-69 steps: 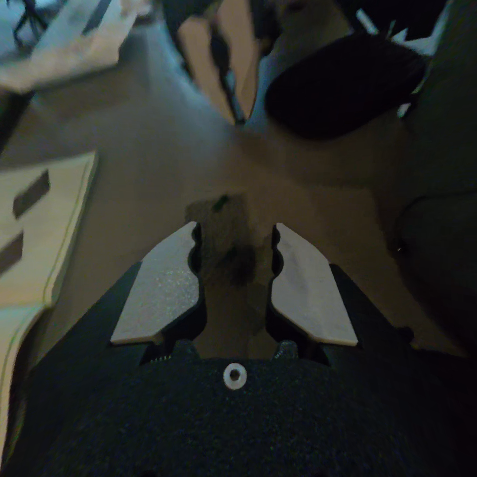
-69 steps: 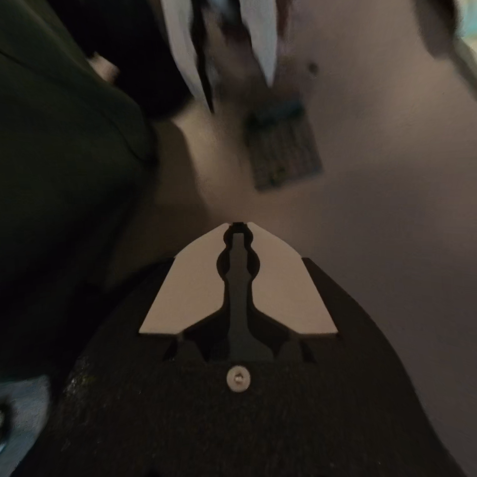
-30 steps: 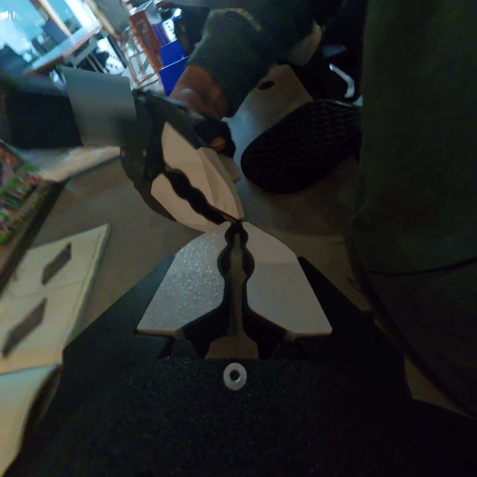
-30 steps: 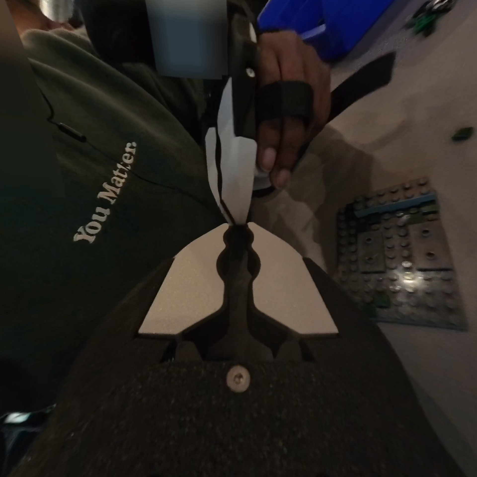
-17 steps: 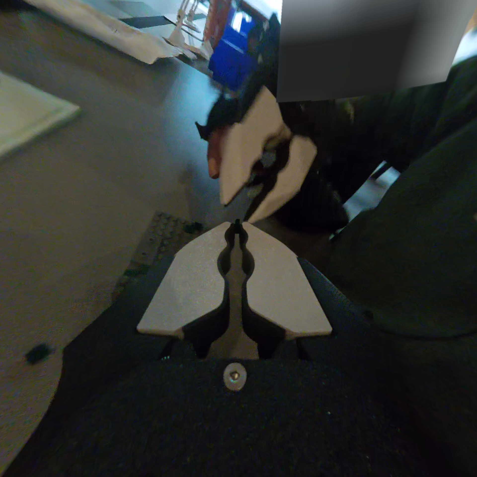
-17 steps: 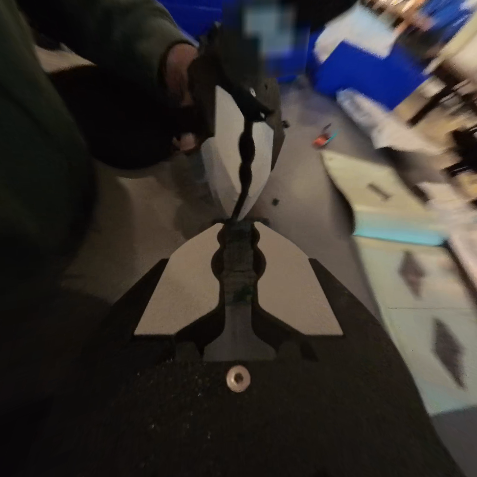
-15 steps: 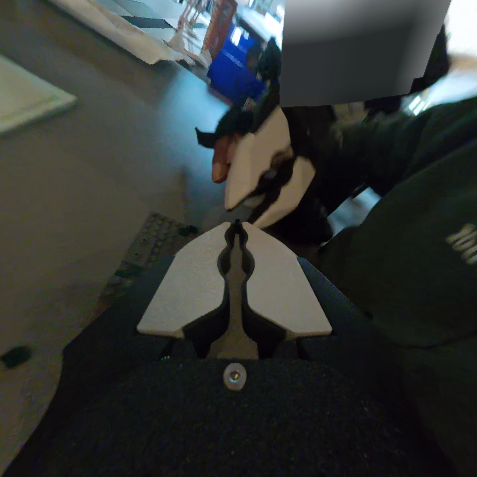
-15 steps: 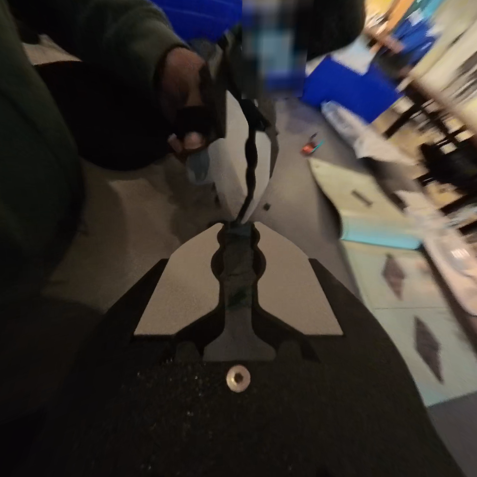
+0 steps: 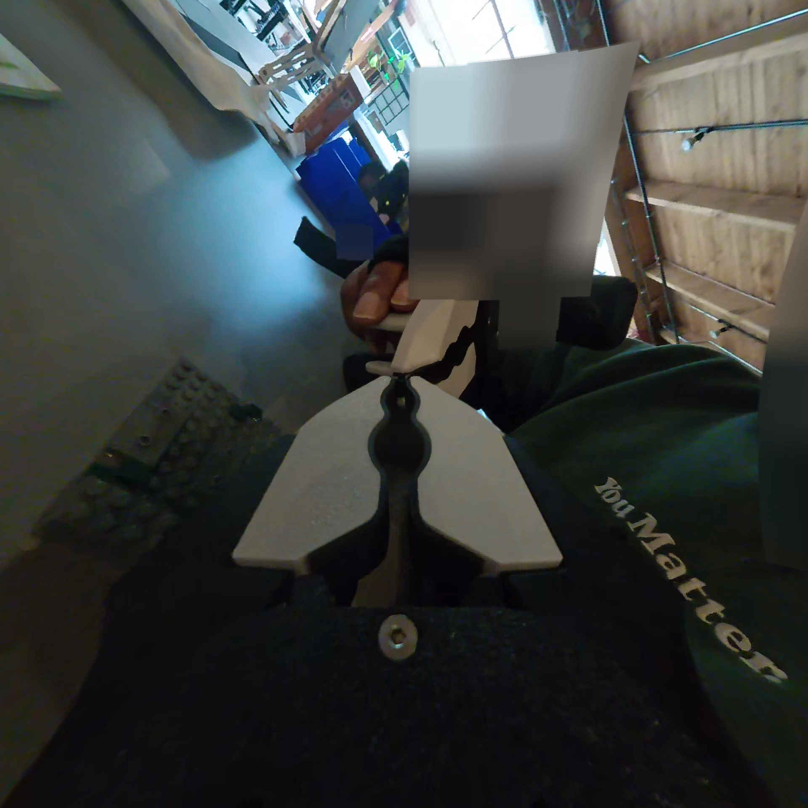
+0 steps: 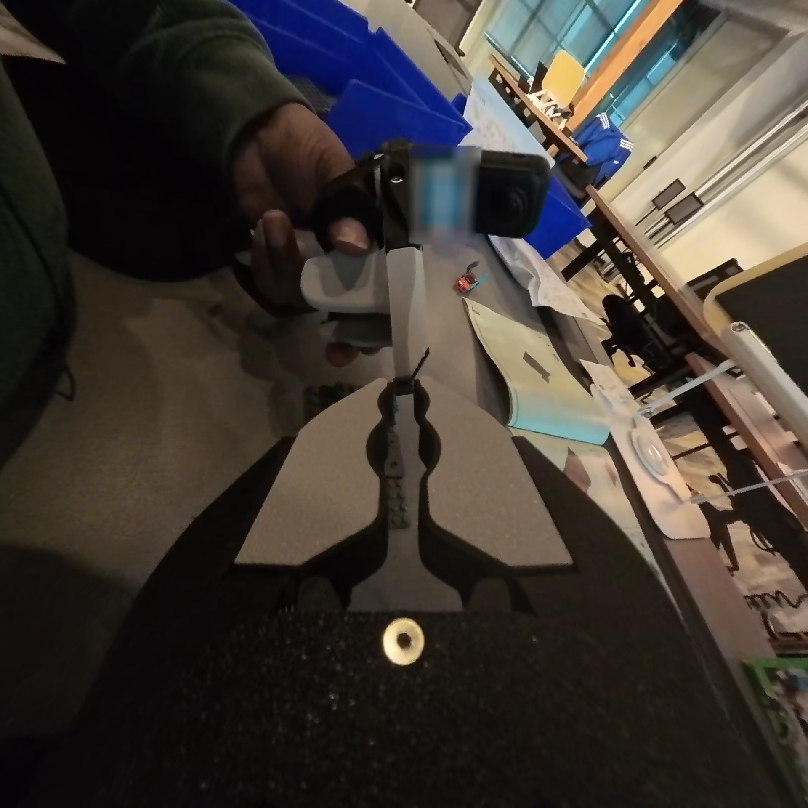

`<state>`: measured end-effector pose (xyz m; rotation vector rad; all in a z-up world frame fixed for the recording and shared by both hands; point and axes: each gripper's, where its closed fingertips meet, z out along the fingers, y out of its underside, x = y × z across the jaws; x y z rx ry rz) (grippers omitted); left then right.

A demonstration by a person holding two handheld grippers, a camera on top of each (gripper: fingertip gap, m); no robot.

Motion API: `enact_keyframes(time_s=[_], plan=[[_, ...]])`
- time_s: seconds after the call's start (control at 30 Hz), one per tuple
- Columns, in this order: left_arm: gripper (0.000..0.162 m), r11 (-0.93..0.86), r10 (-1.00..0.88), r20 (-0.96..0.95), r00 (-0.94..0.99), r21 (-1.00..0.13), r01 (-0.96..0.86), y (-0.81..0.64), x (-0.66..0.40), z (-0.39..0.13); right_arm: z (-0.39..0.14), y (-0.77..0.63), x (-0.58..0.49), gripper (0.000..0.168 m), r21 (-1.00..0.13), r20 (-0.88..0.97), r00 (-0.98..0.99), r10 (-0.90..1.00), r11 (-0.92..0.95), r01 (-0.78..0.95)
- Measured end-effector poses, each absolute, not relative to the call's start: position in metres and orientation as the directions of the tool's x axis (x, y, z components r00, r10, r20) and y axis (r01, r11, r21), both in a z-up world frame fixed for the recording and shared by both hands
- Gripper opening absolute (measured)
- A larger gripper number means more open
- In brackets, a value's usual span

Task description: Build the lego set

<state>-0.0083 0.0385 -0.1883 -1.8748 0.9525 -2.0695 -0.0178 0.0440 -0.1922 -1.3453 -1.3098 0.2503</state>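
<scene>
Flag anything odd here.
The left gripper and right gripper meet tip to tip above the table, jaws nearly closed around one tiny dark piece; which holds it is unclear. Grey baseplate lies unheld.

Black gripper (image 9: 398, 384) bodies, white fingers (image 9: 332, 472), silver screws (image 9: 397, 642), dark-green sleeve (image 10: 166, 109).

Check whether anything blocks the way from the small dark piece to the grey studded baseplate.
Nothing visible does. The small dark lego piece is held by the right gripper, over the mostly bare grey studded baseplate.

Both tools, once apart, now meet tip-to-tip.
</scene>
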Motion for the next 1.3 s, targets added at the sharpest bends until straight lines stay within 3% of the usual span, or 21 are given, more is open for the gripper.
enact_keyframes(time_s=[0.17, 0.3, 0.43, 0.57, 0.73, 0.9, 1.03, 1.3], plan=[[0.004, -0.754, -0.563, 0.806, -0.185, -0.592, -0.285, 0.038, -0.009, -0.188, -0.193, 0.044, -0.018, 0.007, -0.802, 0.509, 0.335, 0.793, 0.296, 0.519], [0.032, -0.626, -0.71, 0.693, -0.128, -0.704, -0.337, 0.042, -0.015, -0.198, -0.201, 0.051, -0.009, 0.007, -0.817, 0.434, 0.319, 0.843, 0.218, 0.534], [0.05, -0.334, -0.921, 0.389, -0.028, -0.825, -0.456, 0.056, -0.031, -0.22, -0.224, 0.067, 0.01, 0.007, -0.812, 0.312, 0.316, 0.896, 0.079, 0.579], [0.069, -0.087, -0.994, 0.107, 0.003, -0.789, -0.608, 0.074, -0.051, -0.252, -0.244, 0.081, 0.018, 0.008, -0.804, 0.185, 0.309, 0.933, -0.037, 0.593], [0.081, 0.019, -0.996, 0.046, -0.076, -0.725, -0.689, 0.072, -0.056, -0.279, -0.26, 0.089, 0.017, 0.008, -0.794, 0.045, 0.291, 0.956, -0.143, 0.591], [0.081, 0.088, -0.99, 0.02, -0.141, -0.692, -0.717, 0.072, -0.051, -0.289, -0.27, 0.091, 0.019, 0.008, -0.773, 0.005, 0.274, 0.962, -0.17, 0.611], [0.069, 0.118, -0.985, 0.01, -0.173, -0.693, -0.712, 0.074, -0.046, -0.288, -0.273, 0.09, 0.021, 0.008, -0.773, -0.006, 0.277, 0.961, -0.18, 0.609], [0.068, 0.162, -0.98, -0.029, -0.198, -0.697, -0.698, 0.073, -0.045, -0.287, -0.276, 0.084, 0.021, 0.008, -0.765, -0.029, 0.261, 0.965, -0.19, 0.615]])
